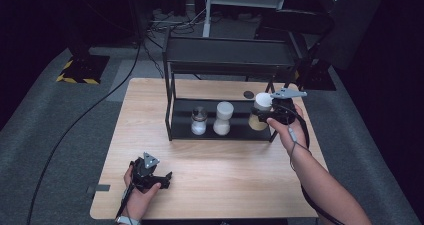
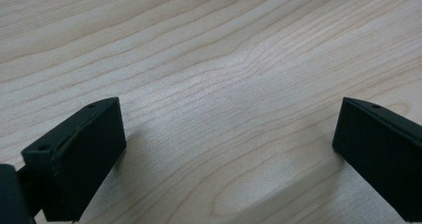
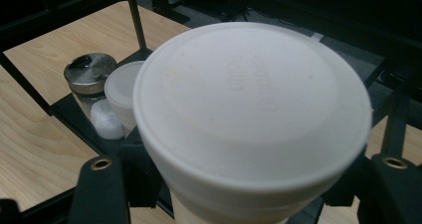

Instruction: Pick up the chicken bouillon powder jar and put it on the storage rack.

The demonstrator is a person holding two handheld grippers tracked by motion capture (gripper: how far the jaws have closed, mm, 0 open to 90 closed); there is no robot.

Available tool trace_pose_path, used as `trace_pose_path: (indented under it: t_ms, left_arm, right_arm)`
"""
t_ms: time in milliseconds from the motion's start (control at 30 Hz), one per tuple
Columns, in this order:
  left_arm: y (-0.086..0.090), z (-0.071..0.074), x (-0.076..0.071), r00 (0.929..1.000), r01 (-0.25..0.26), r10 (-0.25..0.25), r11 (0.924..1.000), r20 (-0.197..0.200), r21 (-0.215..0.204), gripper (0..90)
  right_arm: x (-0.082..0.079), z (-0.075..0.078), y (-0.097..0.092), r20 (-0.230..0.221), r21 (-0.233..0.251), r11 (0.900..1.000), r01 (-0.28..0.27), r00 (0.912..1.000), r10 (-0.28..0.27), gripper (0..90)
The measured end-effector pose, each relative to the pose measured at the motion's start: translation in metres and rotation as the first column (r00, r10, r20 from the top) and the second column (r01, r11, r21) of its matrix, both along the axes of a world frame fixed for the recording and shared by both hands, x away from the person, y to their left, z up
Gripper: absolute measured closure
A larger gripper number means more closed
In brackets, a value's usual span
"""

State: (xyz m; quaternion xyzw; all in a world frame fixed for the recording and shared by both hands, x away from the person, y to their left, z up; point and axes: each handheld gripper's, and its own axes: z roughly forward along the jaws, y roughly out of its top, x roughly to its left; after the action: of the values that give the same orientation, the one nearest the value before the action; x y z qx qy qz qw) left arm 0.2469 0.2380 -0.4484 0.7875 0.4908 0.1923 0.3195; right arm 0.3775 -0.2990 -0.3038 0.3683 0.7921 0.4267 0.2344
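White-lidded jar [image 3: 251, 109] | right gripper [image 1: 270, 114] jaws clamped on it | left gripper [image 2: 229, 154] jaws wide, empty

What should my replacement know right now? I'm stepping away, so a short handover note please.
Right claw: shut on the white-lidded jar at the right end of the rack's lower shelf.
Left claw: open, holding nothing, low over the table near its front left.
On the same shelf: a steel-capped shaker and a second white jar, side by side.
Done: jar gripped.
Left: whether the jar is coming out or going in can't be told.
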Motion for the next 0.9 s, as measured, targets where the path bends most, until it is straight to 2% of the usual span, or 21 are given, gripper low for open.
trace_pose_path:
  t_ms: [467, 900]
  left_arm:
    - [0.0, 0.0, 0.0, 1.0, 0.0, 0.0, 1.0, 0.0, 0.0, 0.3]
    - [0.0, 0.0, 0.0, 1.0, 0.001, -0.001, 1.0, -0.001, 0.002, 0.3]
  right_arm:
    - [0.026, -0.027, 0.011, -0.022, -0.001, 0.9998, -0.02, 0.9996, 0.02, 34.5]
    - [0.037, -0.055, 0.018, -0.031, -0.007, 0.9995, -0.03, 0.9991, 0.03, 34.5]
